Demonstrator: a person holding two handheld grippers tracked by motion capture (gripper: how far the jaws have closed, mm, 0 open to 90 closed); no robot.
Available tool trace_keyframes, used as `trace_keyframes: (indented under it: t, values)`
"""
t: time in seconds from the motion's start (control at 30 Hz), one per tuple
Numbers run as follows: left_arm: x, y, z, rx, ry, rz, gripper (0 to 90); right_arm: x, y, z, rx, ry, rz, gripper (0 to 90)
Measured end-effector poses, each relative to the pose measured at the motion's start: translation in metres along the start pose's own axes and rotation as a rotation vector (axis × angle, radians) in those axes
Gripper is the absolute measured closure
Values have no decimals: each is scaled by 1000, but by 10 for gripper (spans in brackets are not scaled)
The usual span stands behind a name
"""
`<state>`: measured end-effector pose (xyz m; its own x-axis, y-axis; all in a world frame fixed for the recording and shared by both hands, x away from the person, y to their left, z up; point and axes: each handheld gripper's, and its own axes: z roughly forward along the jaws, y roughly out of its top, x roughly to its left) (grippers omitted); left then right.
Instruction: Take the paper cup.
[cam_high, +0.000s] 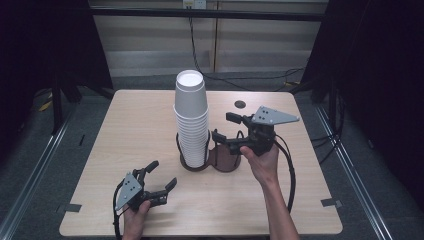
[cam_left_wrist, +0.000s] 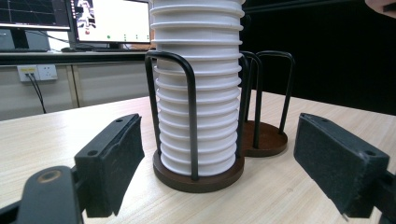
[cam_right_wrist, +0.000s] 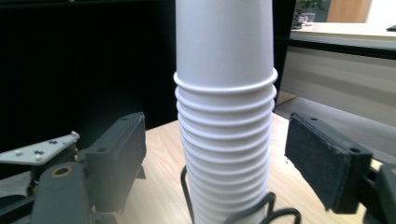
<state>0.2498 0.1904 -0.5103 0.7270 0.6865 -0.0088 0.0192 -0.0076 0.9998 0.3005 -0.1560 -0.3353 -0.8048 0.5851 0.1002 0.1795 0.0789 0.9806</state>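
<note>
- stack of white paper cups (cam_high: 191, 120) sits upside down in the left well of a two-well wire holder (cam_high: 210, 161), dead centre of the high view. the wire loops keep it from tipping.
- right gripper (cam_high: 226, 126), just right of centre, hangs jaws wide apart, gripping nothing, levelled at the upper cups, probably to pull the top one.
- left gripper (cam_high: 161, 176), lower left, is wide open too and empty, aimed at the holder's base, likely to steady it.

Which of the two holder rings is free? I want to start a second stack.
The right ring, beside the right hand-held gripper: its brown base is bare. The left ring holds the cup stack.
</note>
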Motion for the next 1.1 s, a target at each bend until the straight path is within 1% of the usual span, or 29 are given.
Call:
trace_keyframes:
  t: [0.07, 0.13, 0.2, 0.23, 0.3, 0.33, 0.4, 0.47, 0.53, 0.6, 0.7, 0.73, 0.77, 0.8, 0.83, 0.87, 0.9, 0.93, 0.97, 1.03, 1.1]
  values:
    - [0, 0, 0, -1, 1, 0, 157, -1, 3, 3, -3, 22, 11, 221]
    - [0, 0, 0, 0, -2, 6, 157, -1, 6, 5, -1, 30, 13, 227]
    - [0, 0, 0, 0, -2, 7, 157, -2, 10, 9, 12, 32, 11, 228]
    - [0, 0, 0, -2, 0, 1, 158, -3, 11, 11, 19, 31, 10, 226]
    - [0, 0, 0, -2, -1, 0, 158, -4, 15, 13, 27, 30, 12, 224]
    - [0, 0, 0, -2, -1, -6, 158, -4, 17, 14, 28, 26, 5, 224]
    - [0, 0, 0, -2, -1, 1, 158, -5, 20, 16, 31, 30, 0, 217]
    - [0, 0, 0, -3, -1, -5, 158, -6, 25, 18, 38, 28, -4, 212]
    - [0, 0, 0, 1, -2, 5, 157, -7, 30, 22, 46, 30, -18, 195]
    - [0, 0, 0, 1, -2, 4, 158, -9, 32, 25, 62, 28, -20, 173]
    - [0, 0, 0, 1, -3, -2, 158, -12, 37, 31, 87, 35, -30, 172]
    - [0, 0, 0, 2, -7, 3, 158, -12, 40, 33, 89, 38, -35, 168]
    - [0, 0, 0, -1, -6, -5, 158, -12, 42, 34, 89, 43, -39, 168]
    - [1, 0, 0, 2, -8, 4, 158, -12, 44, 35, 90, 42, -43, 168]
    - [0, 0, 0, -1, -6, -4, 157, -11, 48, 36, 93, 35, -58, 168]
    - [1, 0, 0, 1, -8, 9, 158, -11, 50, 37, 99, 35, -67, 170]
    - [0, 0, 0, 0, -6, 2, 158, -10, 54, 39, 109, 42, -79, 171]
    - [1, 0, 0, 3, -7, 12, 158, -9, 56, 40, 113, 40, -85, 171]
    - [1, 0, 0, 1, -7, 9, 158, -9, 59, 41, 116, 38, -90, 171]
    - [0, 0, 0, 0, -8, 3, 158, -9, 65, 44, 133, 47, -92, 172]
    - [0, 0, 0, -1, -5, -5, 158, -9, 70, 46, 140, 42, -103, 172]
